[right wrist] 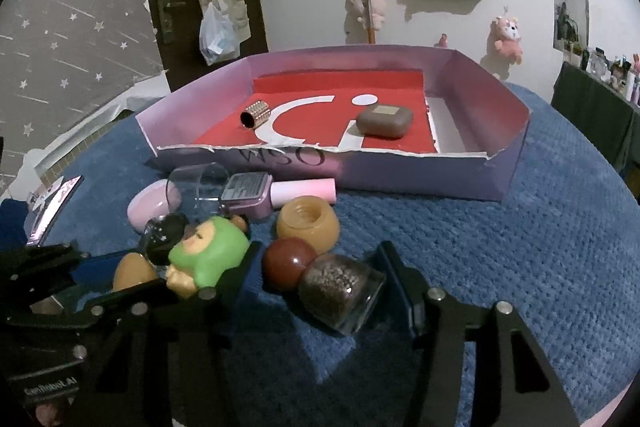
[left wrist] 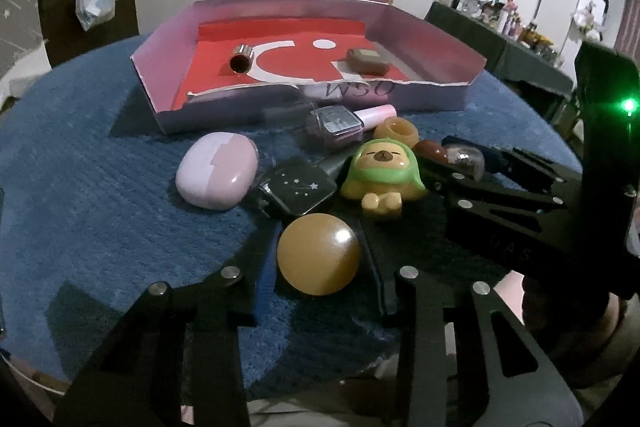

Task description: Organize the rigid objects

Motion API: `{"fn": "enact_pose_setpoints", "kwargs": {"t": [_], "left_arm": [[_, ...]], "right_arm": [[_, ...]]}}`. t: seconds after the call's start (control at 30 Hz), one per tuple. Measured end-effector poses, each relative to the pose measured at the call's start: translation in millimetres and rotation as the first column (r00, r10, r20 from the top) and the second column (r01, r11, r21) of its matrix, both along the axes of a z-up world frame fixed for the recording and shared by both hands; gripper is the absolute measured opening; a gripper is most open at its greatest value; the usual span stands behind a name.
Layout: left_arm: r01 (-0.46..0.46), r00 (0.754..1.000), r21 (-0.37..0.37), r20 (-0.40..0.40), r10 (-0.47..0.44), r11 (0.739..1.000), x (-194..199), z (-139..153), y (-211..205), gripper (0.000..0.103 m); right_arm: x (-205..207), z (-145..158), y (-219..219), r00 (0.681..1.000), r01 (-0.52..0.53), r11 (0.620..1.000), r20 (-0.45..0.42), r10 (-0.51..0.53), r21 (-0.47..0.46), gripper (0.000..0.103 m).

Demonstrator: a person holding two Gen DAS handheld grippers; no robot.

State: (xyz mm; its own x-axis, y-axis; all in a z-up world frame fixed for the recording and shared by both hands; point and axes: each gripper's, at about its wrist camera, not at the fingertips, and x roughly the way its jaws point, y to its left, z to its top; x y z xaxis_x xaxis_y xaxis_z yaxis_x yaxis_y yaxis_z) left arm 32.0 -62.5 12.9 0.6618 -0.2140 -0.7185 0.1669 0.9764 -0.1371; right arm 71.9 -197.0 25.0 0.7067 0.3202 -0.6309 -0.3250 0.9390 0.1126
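Note:
A cluster of small rigid objects lies on the blue mat in front of a purple cardboard tray (left wrist: 424,95) (right wrist: 420,175). My left gripper (left wrist: 320,259) is open, its jaws either side of a tan egg-shaped ball (left wrist: 319,254), not gripping it. My right gripper (right wrist: 320,291) is open around a glitter-filled bottle (right wrist: 340,291) with a brown round cap (right wrist: 289,264); it also shows in the left wrist view (left wrist: 466,157). A green-hooded capybara figure (left wrist: 380,175) (right wrist: 208,255) sits between the two grippers.
In the tray lie a metallic cylinder (left wrist: 241,59) (right wrist: 255,115) and a brown case (left wrist: 368,61) (right wrist: 385,121). On the mat are a pink case (left wrist: 218,174), a black starry bottle (left wrist: 296,189), a pink nail polish bottle (left wrist: 340,123) (right wrist: 272,191), a tan jar (right wrist: 308,225) and a clear glass (right wrist: 198,187).

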Motion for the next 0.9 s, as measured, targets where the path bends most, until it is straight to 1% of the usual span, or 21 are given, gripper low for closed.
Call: {"fn": "enact_pose_setpoints", "kwargs": {"t": [0.1,0.17,0.23,0.33,0.57,0.73,0.9], "left_arm": [[0.001,1.0,-0.025,0.003,0.0,1.0,-0.9,1.2,3.7,0.035],[0.004,1.0,-0.031,0.024,-0.004,1.0,-4.0,5.4,4.4,0.035],[0.009,0.999,-0.029,0.046,-0.008,1.0,-6.9,10.3,4.5,0.035],[0.006,0.998,-0.024,0.063,-0.004,1.0,-7.8,14.6,5.6,0.035],[-0.028,0.997,-0.066,0.069,0.032,0.997,2.6,23.7,24.1,0.035],[-0.052,0.993,-0.066,0.099,0.059,0.996,10.2,34.1,33.9,0.035],[-0.059,0.992,-0.074,0.106,0.067,0.995,16.5,37.9,38.5,0.035]], "right_arm": [[-1.7,3.5,-0.8,1.0,0.002,1.0,0.0,-0.002,0.005,0.059],[-3.2,7.0,0.4,1.0,0.004,1.0,0.01,-0.004,-0.003,0.059],[-5.1,11.1,1.0,1.0,0.005,1.0,0.02,-0.004,-0.008,0.059],[-6.5,17.9,0.3,1.0,0.004,1.0,0.026,-0.005,0.01,0.059],[-10.5,31.3,1.4,0.999,-0.019,0.999,0.044,0.017,0.043,0.059],[-9.3,34.1,0.0,0.999,-0.015,0.998,0.033,0.013,0.058,0.059],[-8.6,42.3,-0.3,0.999,-0.014,0.998,0.042,0.012,0.057,0.059]]}}
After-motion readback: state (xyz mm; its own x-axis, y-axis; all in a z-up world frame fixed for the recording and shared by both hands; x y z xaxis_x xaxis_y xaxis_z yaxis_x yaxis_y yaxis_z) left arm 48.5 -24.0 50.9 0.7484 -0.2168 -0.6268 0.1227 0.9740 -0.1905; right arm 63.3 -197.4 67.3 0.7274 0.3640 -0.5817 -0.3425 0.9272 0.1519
